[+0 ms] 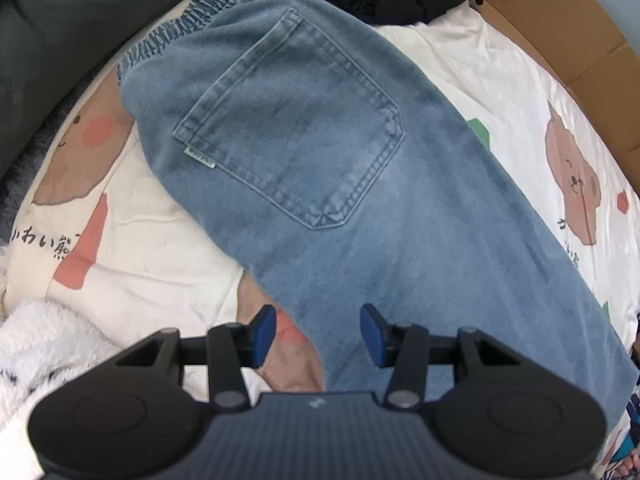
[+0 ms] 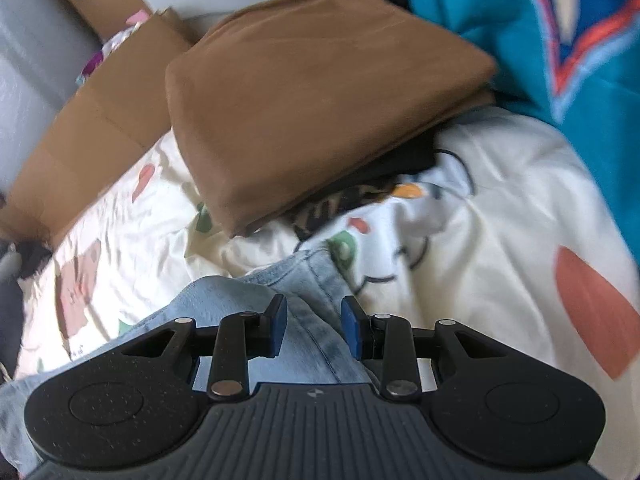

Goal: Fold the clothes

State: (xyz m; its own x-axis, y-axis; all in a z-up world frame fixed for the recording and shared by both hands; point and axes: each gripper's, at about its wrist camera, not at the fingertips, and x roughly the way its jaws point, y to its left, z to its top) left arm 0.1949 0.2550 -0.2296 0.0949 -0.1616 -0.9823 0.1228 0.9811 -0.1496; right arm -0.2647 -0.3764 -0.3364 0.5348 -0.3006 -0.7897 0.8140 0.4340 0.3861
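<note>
Two grippers are seen above a bed sheet (image 1: 472, 80) printed with bears, on which a pair of blue jeans (image 1: 320, 152) is spread flat, back pocket (image 1: 292, 120) up and elastic waistband toward the far left. The left gripper (image 1: 318, 336) is held just over the jeans' near edge, jaws parted with nothing pinched. The right gripper (image 2: 314, 328) is held over a jeans leg (image 2: 304, 320) — jaws apart, denim between them; whether it is pinched cannot be told — with a folded brown garment (image 2: 312, 92) and teal fabric (image 2: 560, 40) beyond.
</note>
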